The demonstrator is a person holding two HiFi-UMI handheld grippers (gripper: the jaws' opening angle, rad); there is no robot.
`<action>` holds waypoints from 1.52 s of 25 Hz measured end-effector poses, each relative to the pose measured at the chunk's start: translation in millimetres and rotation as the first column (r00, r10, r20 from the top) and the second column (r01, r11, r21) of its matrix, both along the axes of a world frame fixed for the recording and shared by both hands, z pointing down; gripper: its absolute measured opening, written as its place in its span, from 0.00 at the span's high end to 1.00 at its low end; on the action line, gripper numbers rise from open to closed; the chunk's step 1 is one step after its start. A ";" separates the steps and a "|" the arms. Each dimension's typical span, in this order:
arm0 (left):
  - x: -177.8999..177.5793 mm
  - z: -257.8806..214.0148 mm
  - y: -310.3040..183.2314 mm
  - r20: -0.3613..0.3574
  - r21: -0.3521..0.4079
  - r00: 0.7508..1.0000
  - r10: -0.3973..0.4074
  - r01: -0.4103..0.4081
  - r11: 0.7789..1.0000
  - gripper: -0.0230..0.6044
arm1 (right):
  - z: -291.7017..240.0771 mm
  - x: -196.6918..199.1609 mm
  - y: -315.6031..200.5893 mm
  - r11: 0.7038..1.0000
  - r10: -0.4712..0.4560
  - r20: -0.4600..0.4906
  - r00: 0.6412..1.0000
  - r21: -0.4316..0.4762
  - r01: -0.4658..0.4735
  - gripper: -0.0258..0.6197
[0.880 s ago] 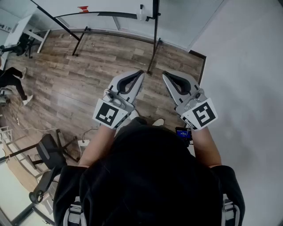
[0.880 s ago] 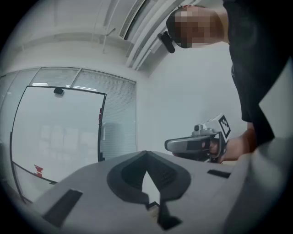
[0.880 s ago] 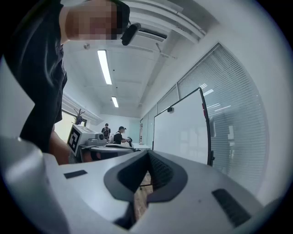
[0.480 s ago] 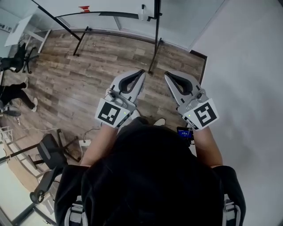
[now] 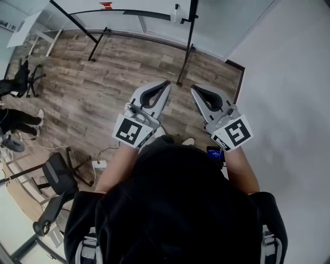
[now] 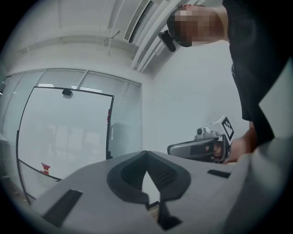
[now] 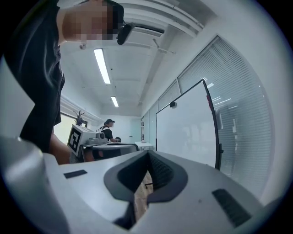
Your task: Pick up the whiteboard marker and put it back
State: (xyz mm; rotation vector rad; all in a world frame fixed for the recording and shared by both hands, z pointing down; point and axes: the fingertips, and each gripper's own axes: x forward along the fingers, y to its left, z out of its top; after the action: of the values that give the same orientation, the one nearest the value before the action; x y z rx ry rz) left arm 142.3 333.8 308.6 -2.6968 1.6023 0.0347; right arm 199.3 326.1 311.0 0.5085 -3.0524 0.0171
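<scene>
From the head, left claw (image 5: 165,84) and right claw (image 5: 194,88) side by side over the wood floor (image 5: 103,77), facing the whiteboard (image 5: 134,6); from the left claw, tips pressed together, empty, whiteboard ahead-left; from the right claw, same, whiteboard ahead-right, no marker in sight, likely by the whiteboard.

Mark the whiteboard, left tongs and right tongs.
whiteboard (image 7: 185,130): right gripper view, middle of its white face.
left tongs (image 5: 167,83): head view, the closed tips.
right tongs (image 5: 193,88): head view, the closed tips.
</scene>
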 end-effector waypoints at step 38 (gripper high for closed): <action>-176.7 23.2 -69.6 -0.032 -0.020 0.998 -0.058 0.057 0.998 0.96 | 19.3 -170.3 -79.1 0.998 -0.054 0.013 0.998 -0.042 0.055 0.97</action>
State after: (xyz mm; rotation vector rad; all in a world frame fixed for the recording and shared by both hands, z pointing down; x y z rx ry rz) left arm -34.4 264.2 331.8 -2.6760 1.6962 0.0639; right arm 29.0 247.0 330.3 0.4238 -3.0689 0.0821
